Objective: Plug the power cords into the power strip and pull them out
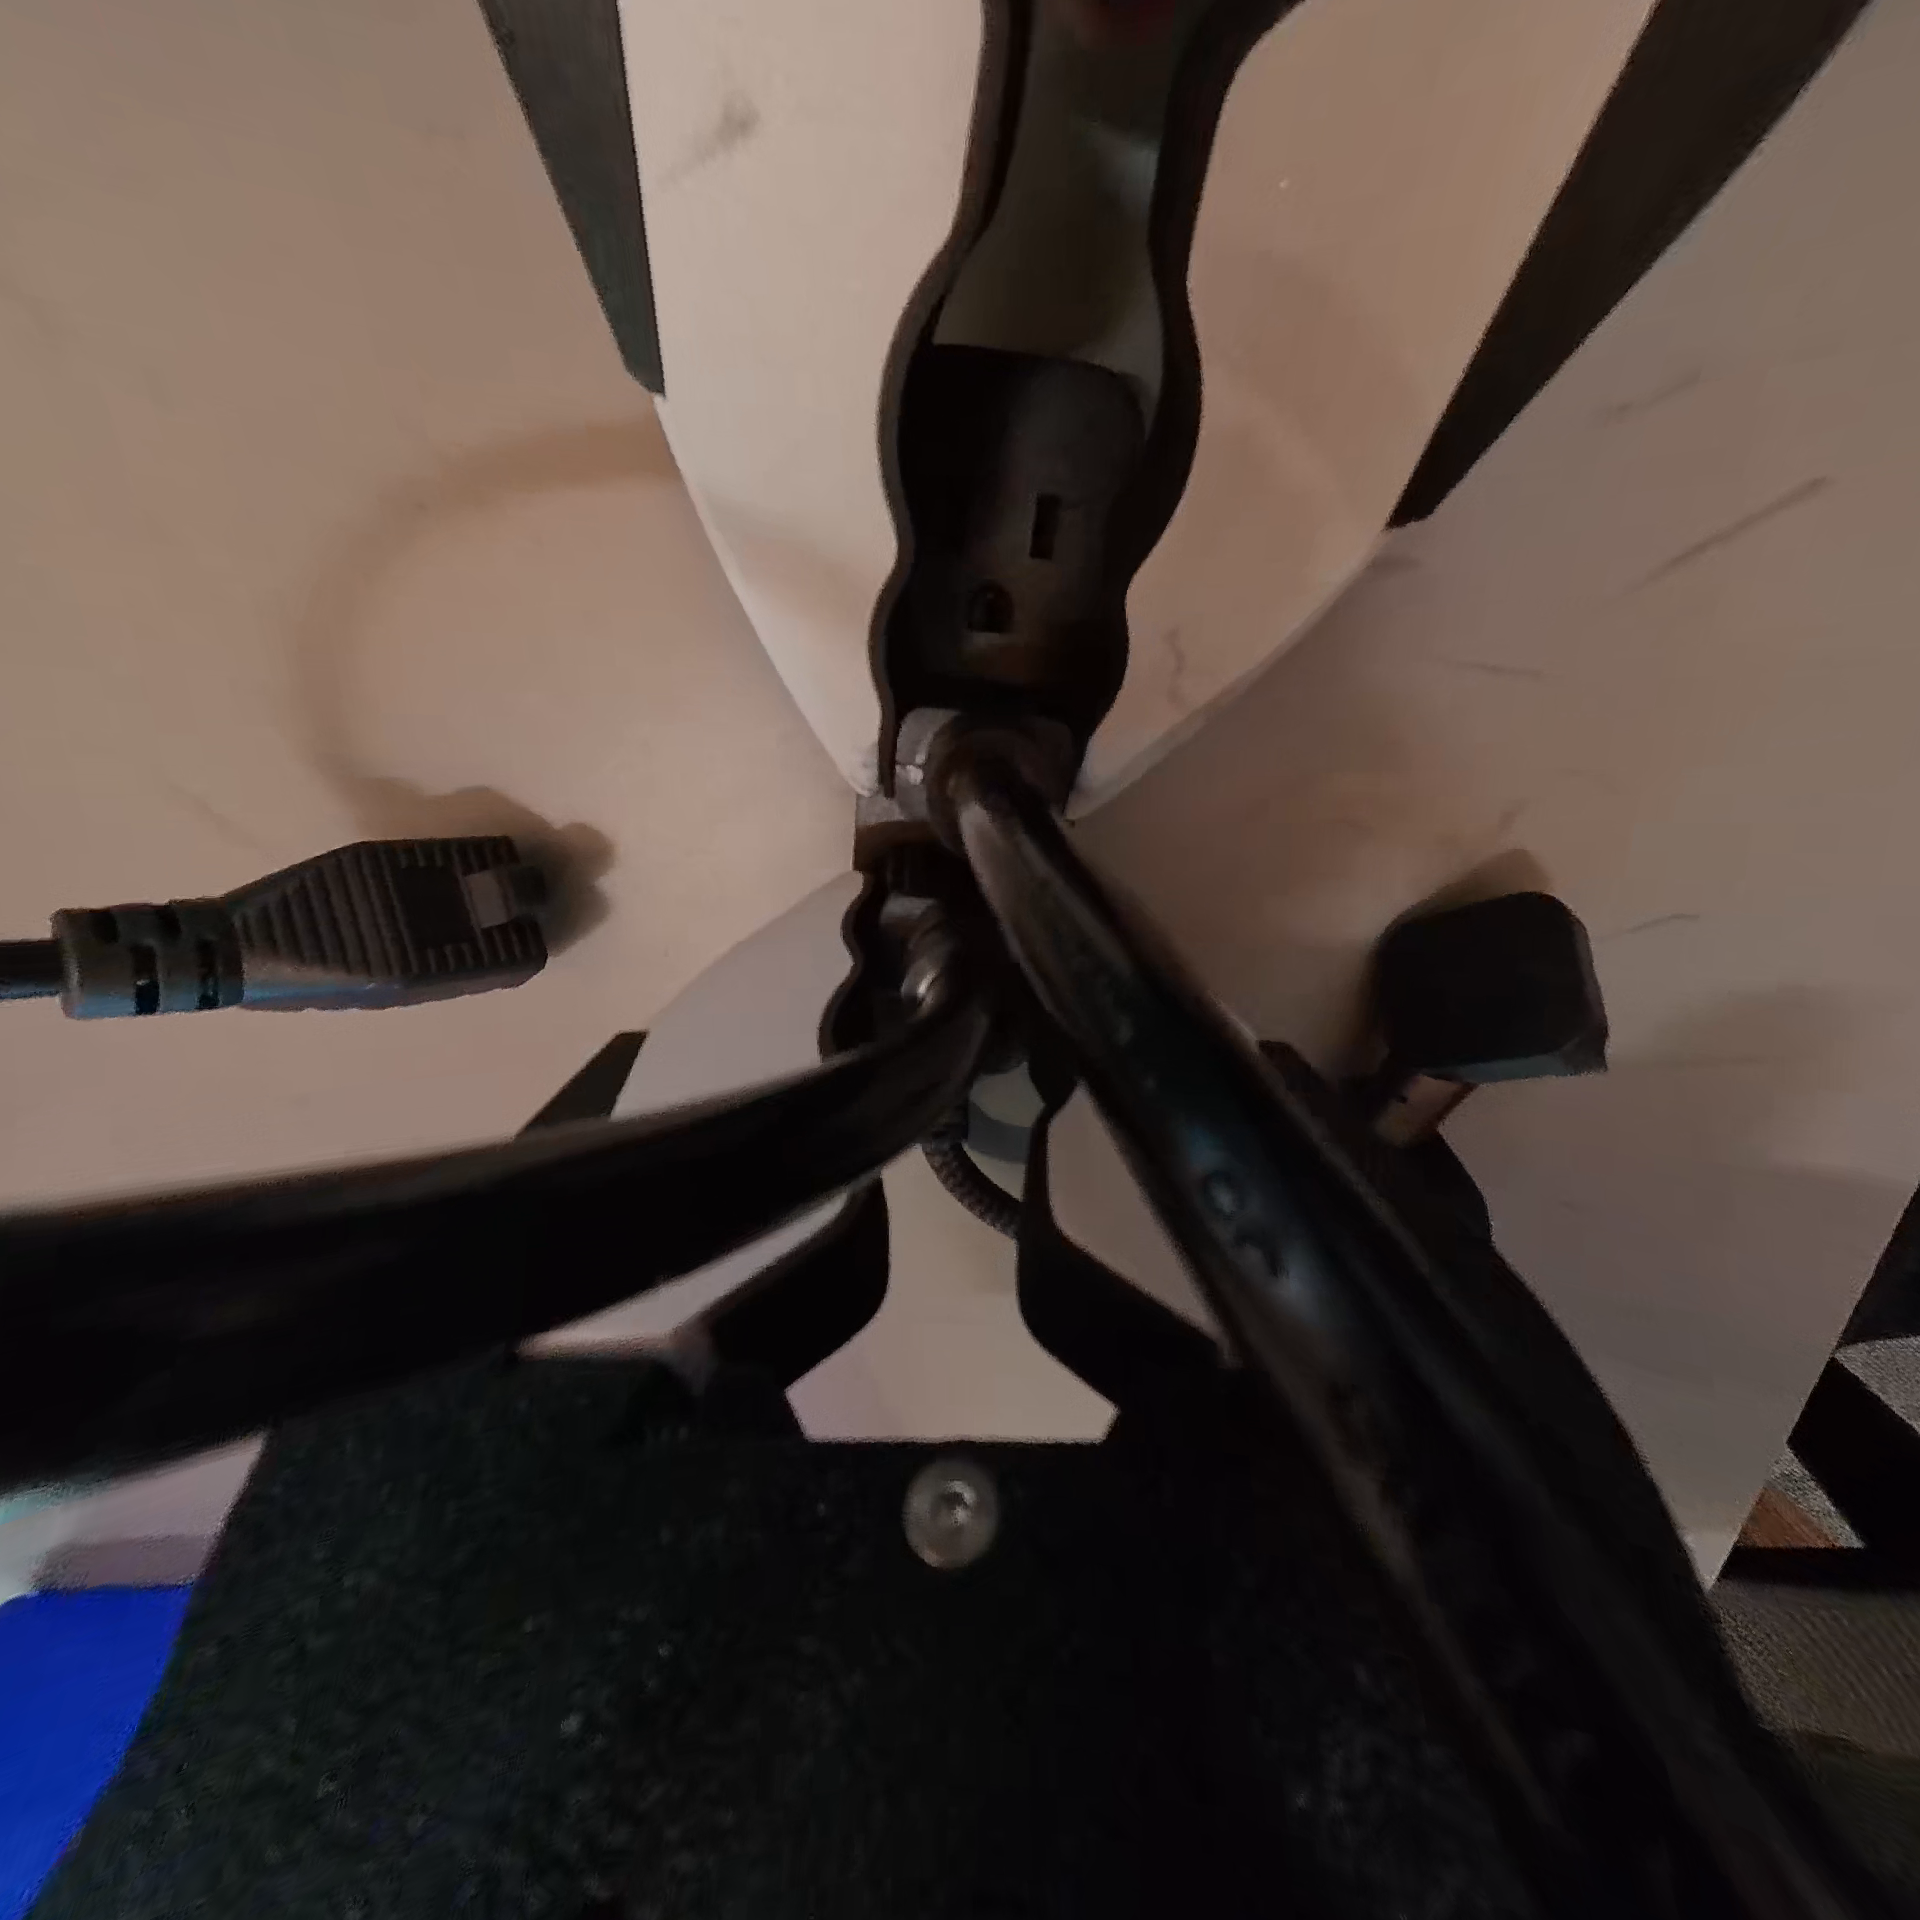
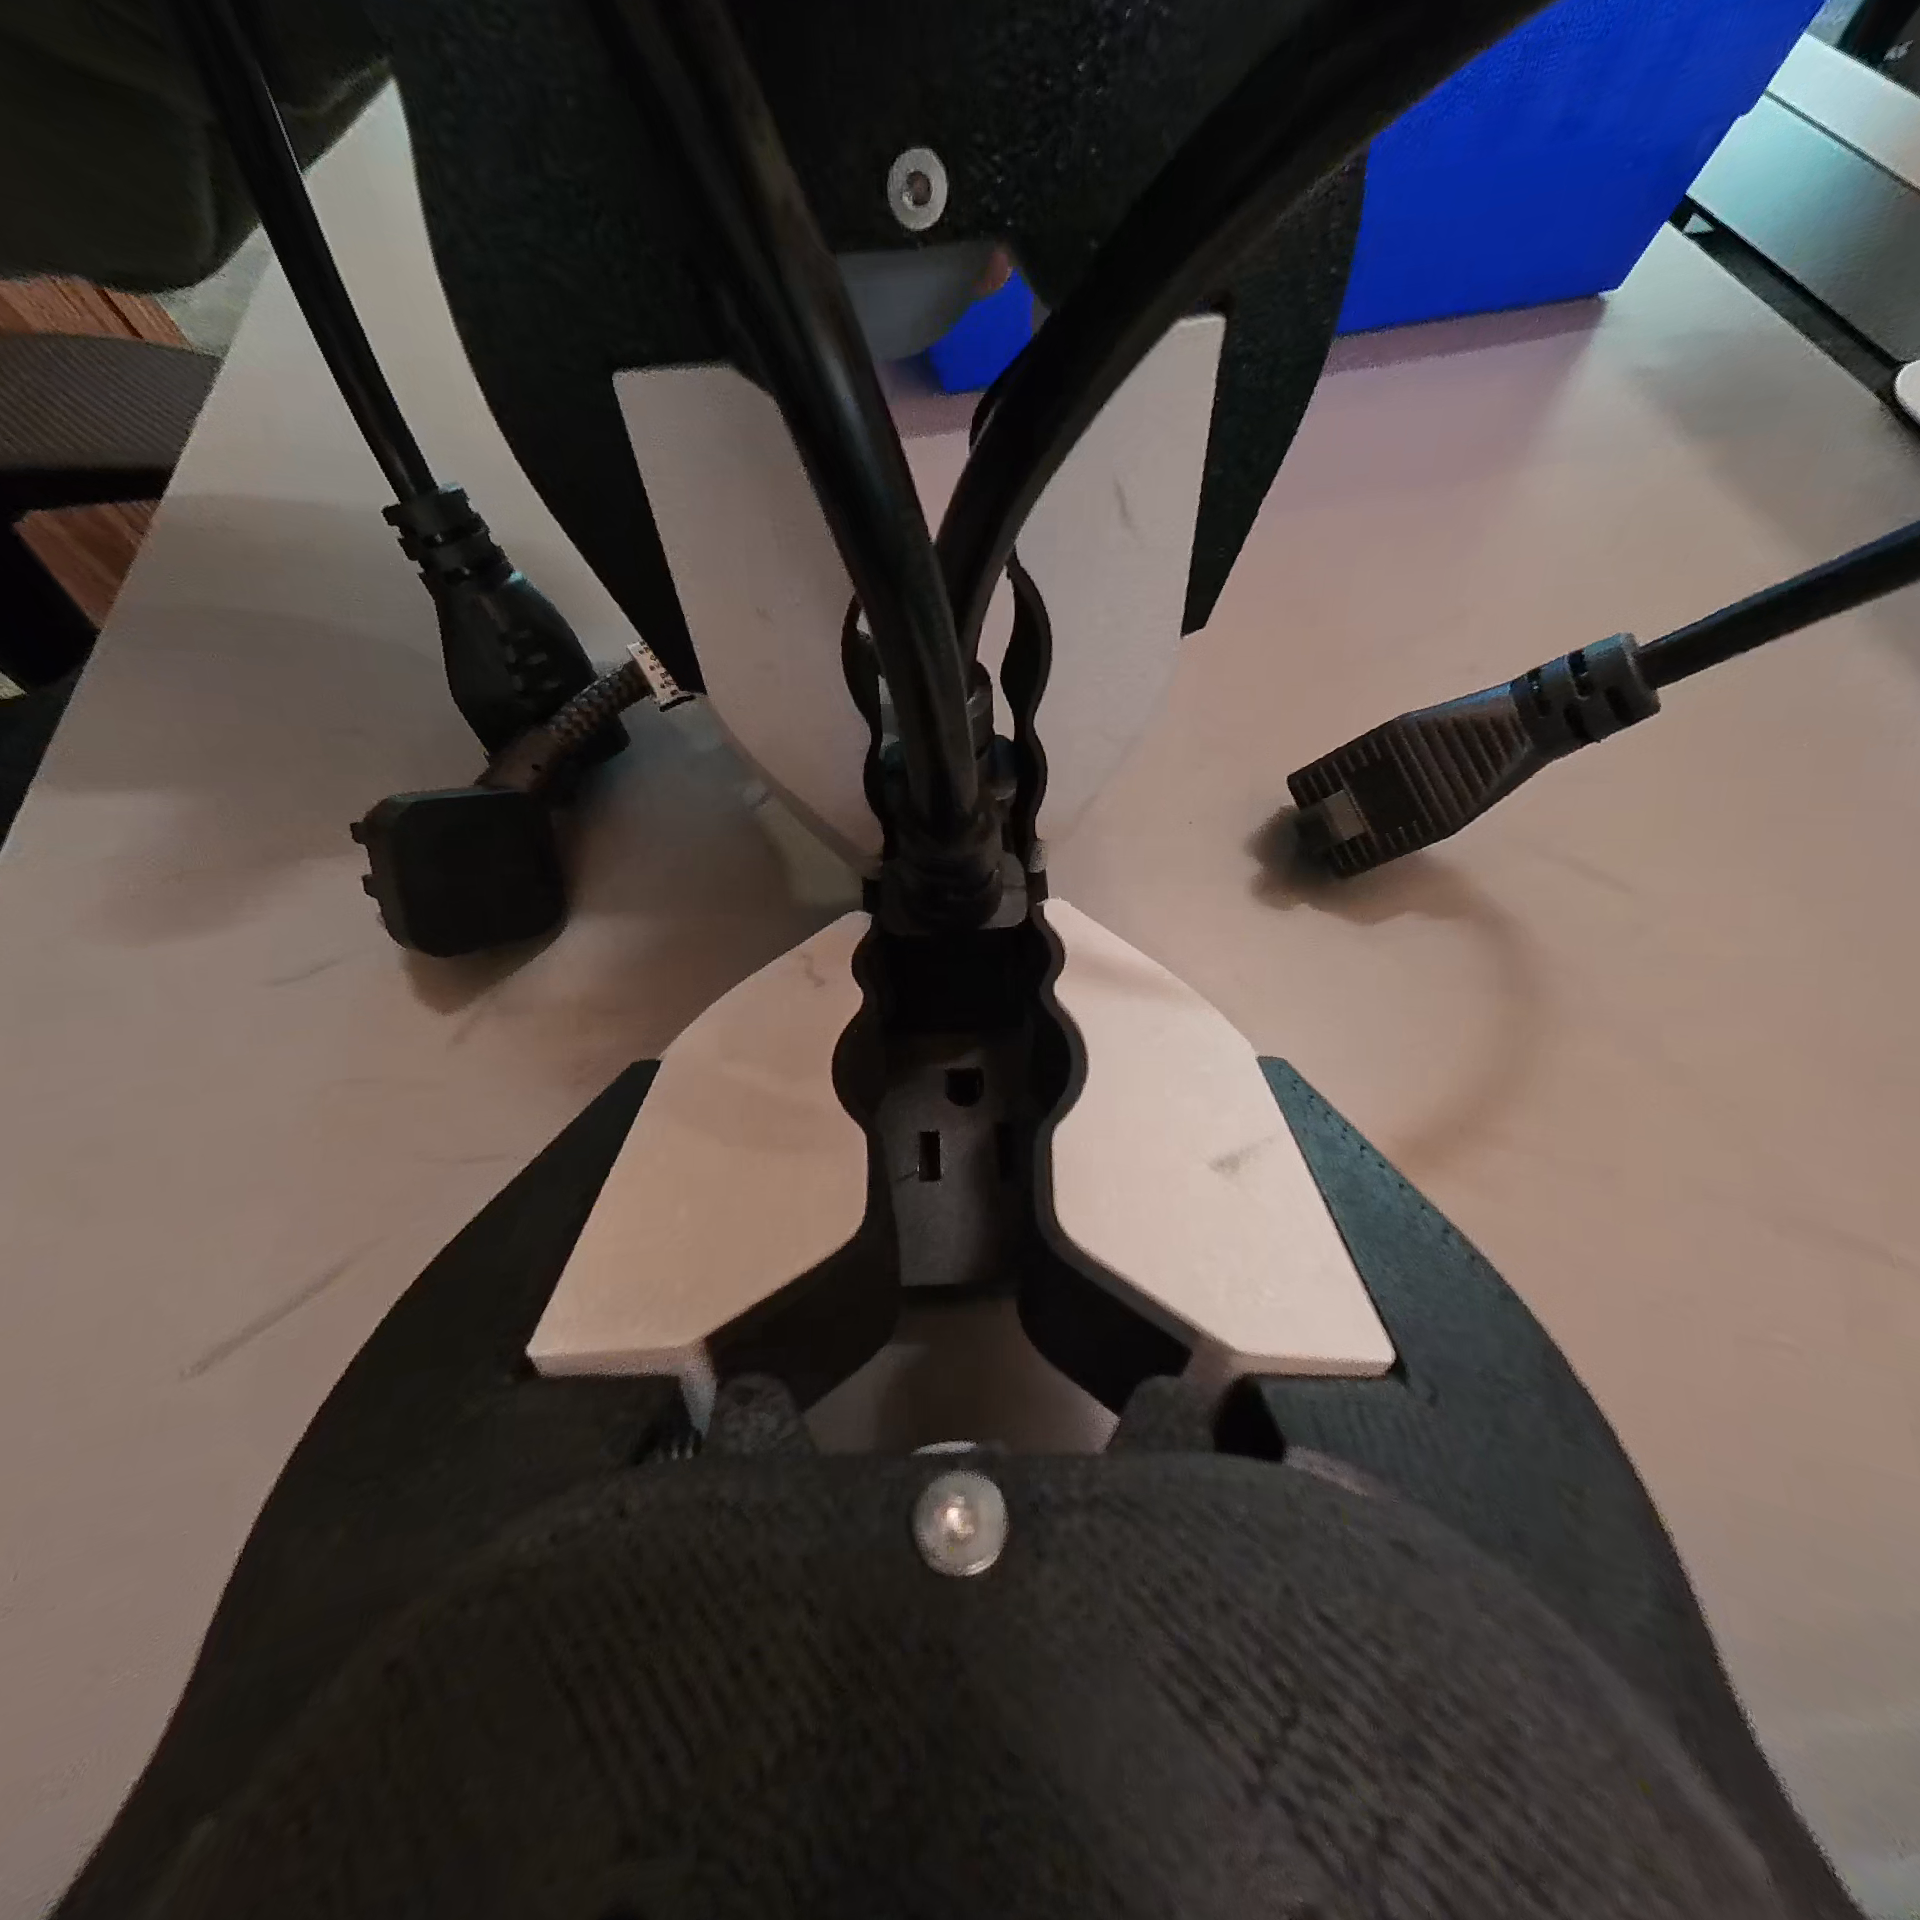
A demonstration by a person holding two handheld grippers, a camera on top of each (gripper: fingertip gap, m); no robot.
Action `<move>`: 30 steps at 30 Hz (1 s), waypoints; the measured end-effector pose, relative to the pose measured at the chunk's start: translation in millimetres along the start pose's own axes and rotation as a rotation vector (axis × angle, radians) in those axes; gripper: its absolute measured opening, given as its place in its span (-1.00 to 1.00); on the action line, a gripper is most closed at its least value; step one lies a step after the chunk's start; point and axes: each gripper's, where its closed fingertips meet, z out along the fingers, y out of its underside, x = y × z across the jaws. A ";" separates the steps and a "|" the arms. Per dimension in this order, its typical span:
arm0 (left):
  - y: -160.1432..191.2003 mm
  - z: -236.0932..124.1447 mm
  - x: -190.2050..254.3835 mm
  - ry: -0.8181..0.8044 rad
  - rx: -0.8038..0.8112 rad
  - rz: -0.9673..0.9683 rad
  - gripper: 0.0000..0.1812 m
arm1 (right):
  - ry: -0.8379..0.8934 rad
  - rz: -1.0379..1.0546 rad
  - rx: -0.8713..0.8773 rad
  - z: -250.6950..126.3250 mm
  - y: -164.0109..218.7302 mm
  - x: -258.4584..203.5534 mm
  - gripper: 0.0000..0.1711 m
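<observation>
Closest to the right wrist camera, the right tool [image 2: 951, 935] is closed narrow on the black power strip [image 2: 951, 1164], with one outlet showing between its fingers. From the far side the left tool [image 1: 935, 914] meets it tip to tip, drawn in tight on a black cord [image 1: 623, 1174] at the strip's end; whether that cord's plug is fully seated is hidden. The pale table [image 2: 1558, 1039] has open room to the left and right of the tools. Its edge drops to the floor at the right in the left wrist view. Only the right wrist view shows a third cord end [image 2: 499, 634] at the far left and most of a blue box [image 2: 1558, 156] far right. Both views show a ribbed connector [image 2: 1455, 769] and a flat plug [image 2: 468, 873] lying loose, well apart from the strip, one to each side.
</observation>
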 end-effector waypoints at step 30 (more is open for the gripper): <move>-8.2 2.6 -13.3 -0.048 0.010 -0.146 -0.73 | 0.044 0.133 0.023 -10.0 0.0 21.4 -0.74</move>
